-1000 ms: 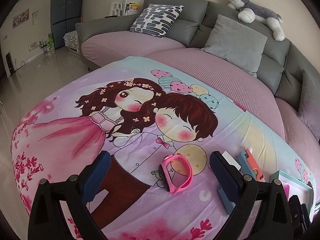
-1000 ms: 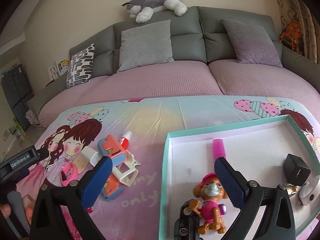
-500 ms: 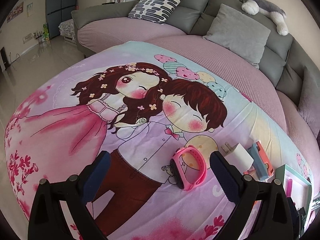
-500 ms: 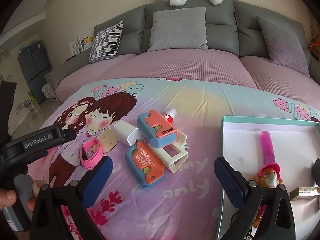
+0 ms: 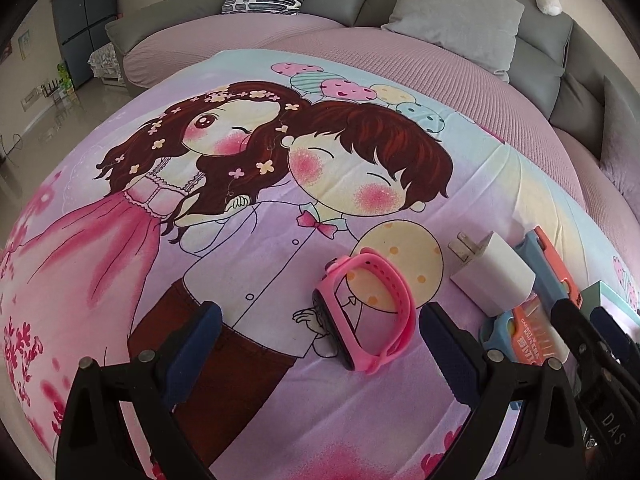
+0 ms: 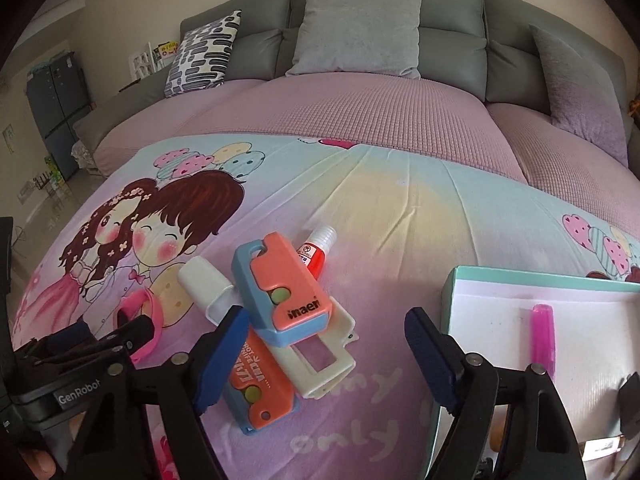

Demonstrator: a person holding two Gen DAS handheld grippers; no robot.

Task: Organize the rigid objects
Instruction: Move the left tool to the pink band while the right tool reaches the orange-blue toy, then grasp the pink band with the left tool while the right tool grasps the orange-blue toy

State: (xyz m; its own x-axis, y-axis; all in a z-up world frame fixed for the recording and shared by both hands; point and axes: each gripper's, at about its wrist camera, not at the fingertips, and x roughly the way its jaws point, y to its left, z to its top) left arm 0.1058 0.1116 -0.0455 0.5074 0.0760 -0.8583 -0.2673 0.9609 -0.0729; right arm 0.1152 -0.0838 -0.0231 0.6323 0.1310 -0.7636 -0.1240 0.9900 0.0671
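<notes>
Right gripper (image 6: 324, 356), jaws just narrowing yet spread and pinching nothing, hangs over the knife pile (image 6: 280, 300) beside the teal tray (image 6: 520, 276); left gripper (image 5: 316, 356), spread, nears the pink watch (image 5: 360, 308); only a pink tube (image 6: 542, 336) shows in the tray; most remains.

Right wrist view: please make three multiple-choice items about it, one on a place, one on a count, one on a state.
1. Where is the pink marker?
A. in a drawer
B. inside the teal box
C. in a cup

2. How many orange-and-blue cases lie on the cartoon sheet?
A. one
B. two
C. four

3. How is the red bottle placed?
A. upright
B. lying on its side
C. standing on its cap

Key:
1 B, it lies on the box's white floor.
2 B, two show close together.
3 B, its white cap points sideways along the sheet.
</notes>
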